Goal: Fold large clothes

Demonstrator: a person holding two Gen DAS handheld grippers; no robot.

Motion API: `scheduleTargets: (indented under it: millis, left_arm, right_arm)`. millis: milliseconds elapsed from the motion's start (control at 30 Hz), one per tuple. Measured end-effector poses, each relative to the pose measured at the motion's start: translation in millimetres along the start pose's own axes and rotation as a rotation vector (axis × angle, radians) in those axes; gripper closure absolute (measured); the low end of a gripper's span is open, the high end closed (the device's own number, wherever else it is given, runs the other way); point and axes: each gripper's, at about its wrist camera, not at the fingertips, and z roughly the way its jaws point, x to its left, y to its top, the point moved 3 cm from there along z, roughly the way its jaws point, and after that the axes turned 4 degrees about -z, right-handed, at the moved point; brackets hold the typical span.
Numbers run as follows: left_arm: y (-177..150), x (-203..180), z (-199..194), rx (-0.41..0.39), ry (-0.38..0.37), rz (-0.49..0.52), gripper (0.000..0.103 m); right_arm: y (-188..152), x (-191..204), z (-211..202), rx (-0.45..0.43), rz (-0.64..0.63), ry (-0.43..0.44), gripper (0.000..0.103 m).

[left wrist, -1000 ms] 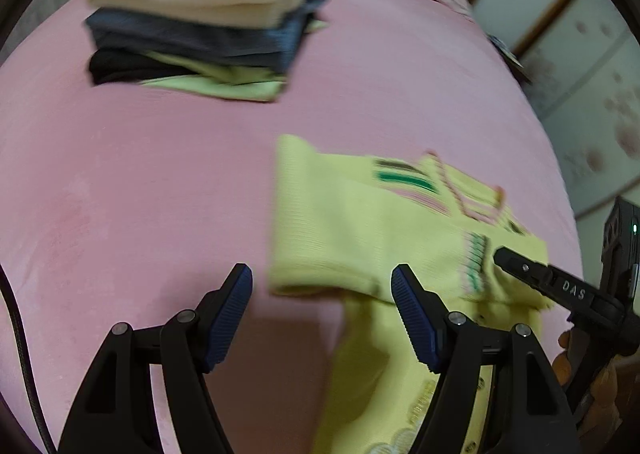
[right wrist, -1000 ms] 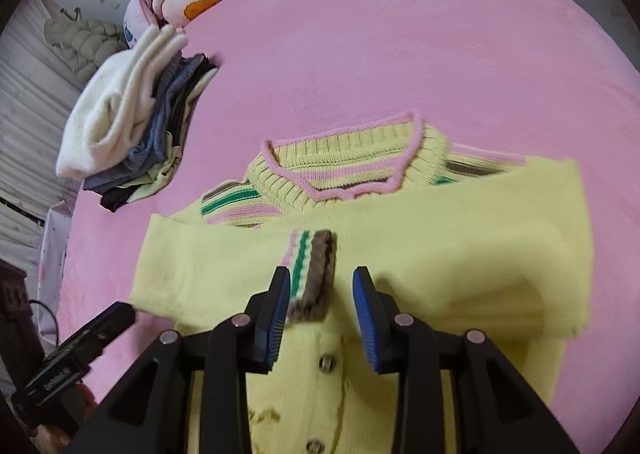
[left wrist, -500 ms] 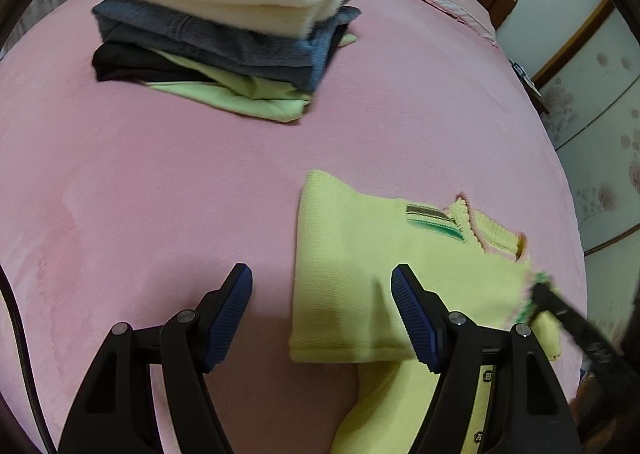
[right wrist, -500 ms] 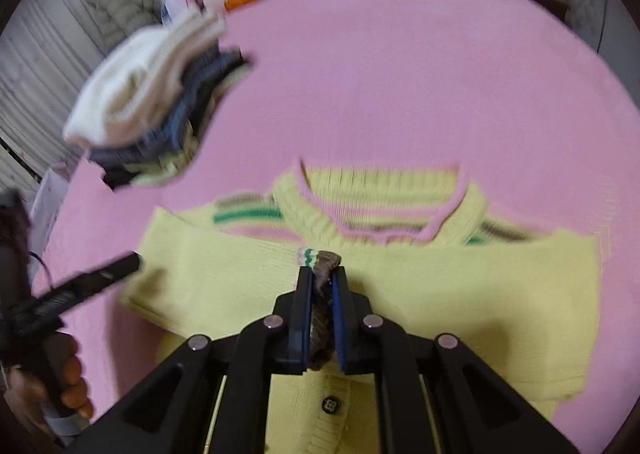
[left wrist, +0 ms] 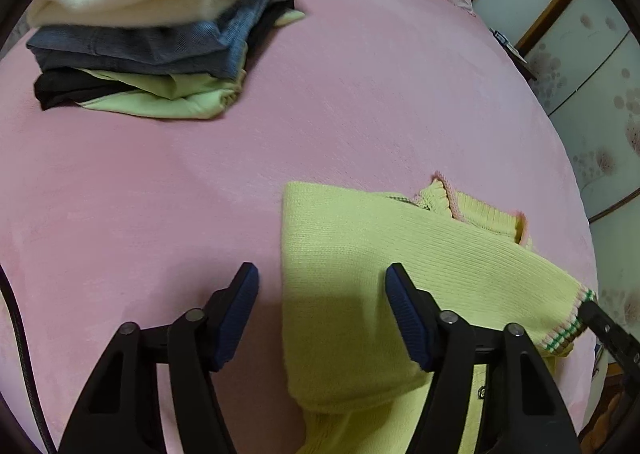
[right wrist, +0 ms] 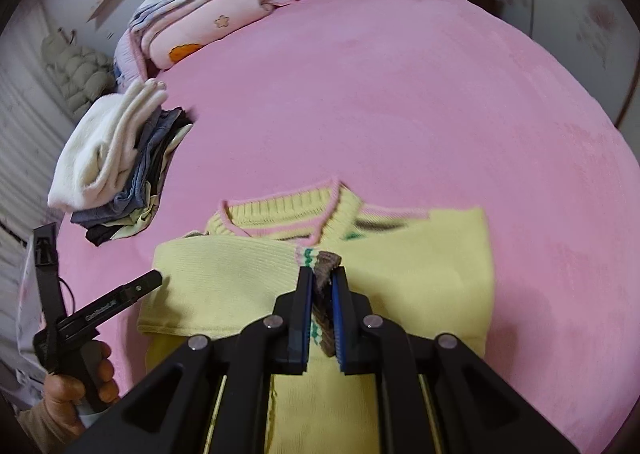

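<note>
Pink plush blanket covers the bed (right wrist: 400,94); everything below is placed relative to the yellow sweater.

Yellow sweater (right wrist: 420,274): pale yellow knit lying flat on the bed, near edge of the bed in both views. Ribbed collar with pink trim (right wrist: 280,214) on the far side. Both sleeves folded across the chest. Striped bands in brown, green and pink show below the collar. Cuff (right wrist: 324,266) is banded pink, green, brown. A dark button shows on the lower front.

Stack of folded clothes (left wrist: 160,34): well apart from the sweater, far-left of it. Cream fleece on top, blue denim under it, then black and lime green pieces.

Folded pink bedding (right wrist: 208,14) beyond the stack, at the headboard end.

Right gripper (right wrist: 322,306): pressed together, pinching the sleeve cuff over the middle of the sweater.

Left gripper (left wrist: 320,310): spread wide, holding nothing, hovering at the sweater's left folded edge.

Writing: white lettering on the left gripper's finger in the right wrist view, too blurred to read reliably.
</note>
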Motion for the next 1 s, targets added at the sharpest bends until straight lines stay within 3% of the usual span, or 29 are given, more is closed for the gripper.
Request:
scheduleTargets:
  millis: [267, 433, 600, 700, 767, 833, 1000]
  left_arm:
    - [4.5, -13.9, 13.7, 0.015, -0.011, 0.047, 0.072]
    - [3.4, -27.3, 21.0, 0.003, 0.008, 0.106, 0.08]
    - [2.0, -38.6, 27.3, -0.019, 0.036, 0.195, 0.079]
    - [0.6, -36.9, 21.4, -0.022, 0.046, 0.211, 0.066]
    - [2.3, -34.7, 11.9, -0.031, 0.05, 0.184, 0.057]
    - [4.7, -34.6, -1.8, -0.059, 0.033, 0.149, 0.056]
    - [4.1, -45.6, -40.0, -0.151, -0.055, 0.052, 0.056]
  right_arm:
    - [-3.5, -13.7, -5.1, 0.027, 0.106, 0.041, 0.094]
    - [-4.1, -25.3, 22.1, 0.089, 0.109, -0.02, 0.094]
    - [-6.1, -39.8, 53.8, 0.119, 0.096, -0.096, 0.091]
    - [-6.4, -40.4, 53.1, 0.119, 0.093, -0.108, 0.091]
    - [-7.5, -36.4, 44.8, 0.104, 0.084, -0.114, 0.084]
    - [-9.7, -27.9, 34.8, 0.072, 0.058, -0.115, 0.078]
    - [-13.1, 14.3, 14.3, -0.014, -0.037, -0.046, 0.077]
